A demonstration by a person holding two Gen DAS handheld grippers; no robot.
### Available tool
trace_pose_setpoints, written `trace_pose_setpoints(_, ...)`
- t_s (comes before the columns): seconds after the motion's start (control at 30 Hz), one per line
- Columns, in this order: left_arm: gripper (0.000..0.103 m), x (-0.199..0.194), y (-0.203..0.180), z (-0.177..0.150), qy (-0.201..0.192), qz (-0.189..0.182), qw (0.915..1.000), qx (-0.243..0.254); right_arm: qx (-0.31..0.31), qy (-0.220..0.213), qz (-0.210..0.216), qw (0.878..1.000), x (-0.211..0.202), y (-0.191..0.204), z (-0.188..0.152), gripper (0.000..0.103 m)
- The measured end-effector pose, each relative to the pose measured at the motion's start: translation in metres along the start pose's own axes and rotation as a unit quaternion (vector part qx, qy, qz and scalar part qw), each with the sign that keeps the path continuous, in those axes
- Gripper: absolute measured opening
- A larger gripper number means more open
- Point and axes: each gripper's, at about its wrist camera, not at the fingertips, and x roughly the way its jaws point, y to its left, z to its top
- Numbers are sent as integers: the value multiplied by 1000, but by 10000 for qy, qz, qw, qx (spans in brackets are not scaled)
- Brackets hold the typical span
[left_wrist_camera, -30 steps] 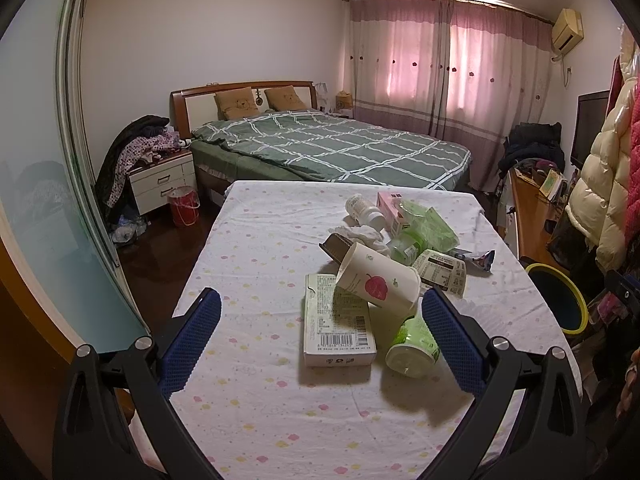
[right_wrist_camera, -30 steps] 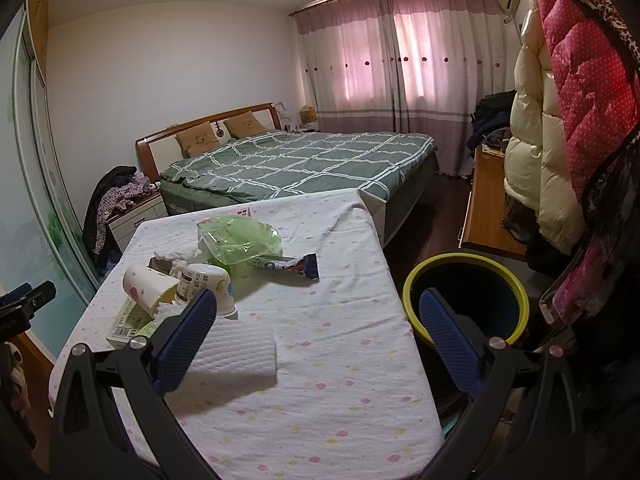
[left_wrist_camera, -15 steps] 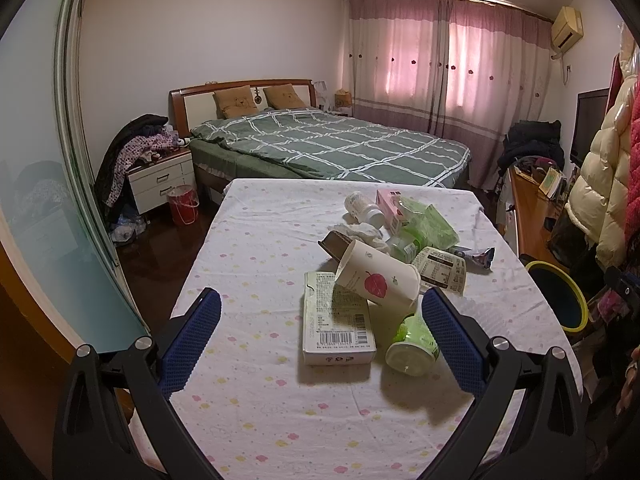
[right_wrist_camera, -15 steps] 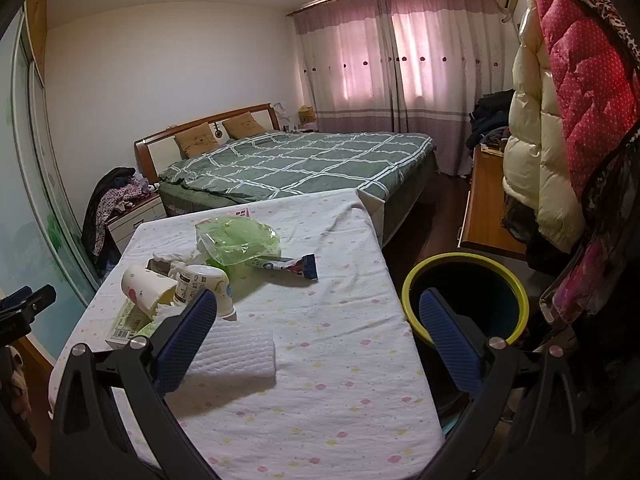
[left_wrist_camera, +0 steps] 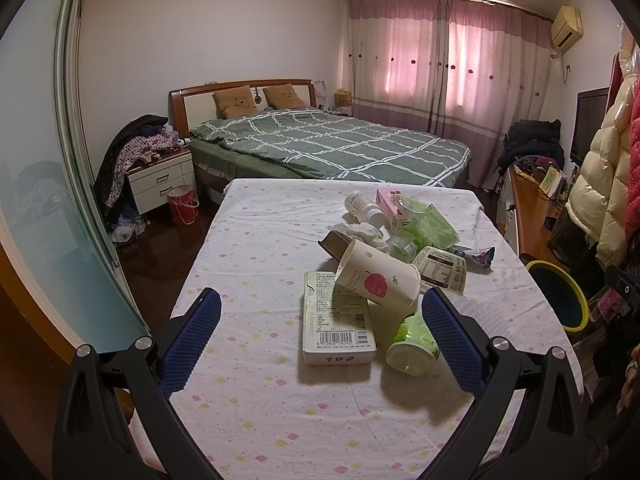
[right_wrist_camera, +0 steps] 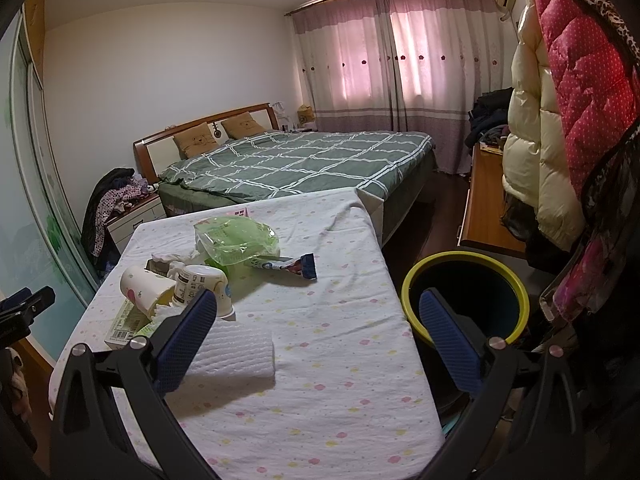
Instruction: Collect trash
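Hovering low over the near end of the table [left_wrist_camera: 256, 420], the left tool [left_wrist_camera: 320, 334] has its blue pads spread wide and grips nothing. Between those pads lie a flat white carton [left_wrist_camera: 338, 322] with a barcode and a green-and-white cup [left_wrist_camera: 412, 346] on its side. Just behind, a paper cup with a red print [left_wrist_camera: 378, 278] lies tipped across the carton. Farther on: crumpled tissue [left_wrist_camera: 366, 232], a white bottle [left_wrist_camera: 362, 206], a pink box [left_wrist_camera: 390, 204], a green plastic bag [left_wrist_camera: 434, 222].

Right tool [right_wrist_camera: 318, 330], likewise wide open and empty, straddles the table's right edge. A folded white cloth [right_wrist_camera: 236, 350] lies by its left pad; the yellow-rimmed bin [right_wrist_camera: 466, 300] stands on the floor just beside the table, behind its right pad. A blue snack wrapper [right_wrist_camera: 286, 266] lies mid-table. Beyond the table, a bed with a green checked cover [right_wrist_camera: 296, 162].
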Motion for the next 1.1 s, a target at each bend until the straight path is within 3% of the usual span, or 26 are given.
trace_pose_setpoints(0.7,99,1,0,-1,18,14,10000,22,15,30,10,10000,1,0,-3,97)
trace_pose_setpoints(1.1,99,5,7,1,23,125,9999,-10,-97,297,196,9993,33,13,-16,97)
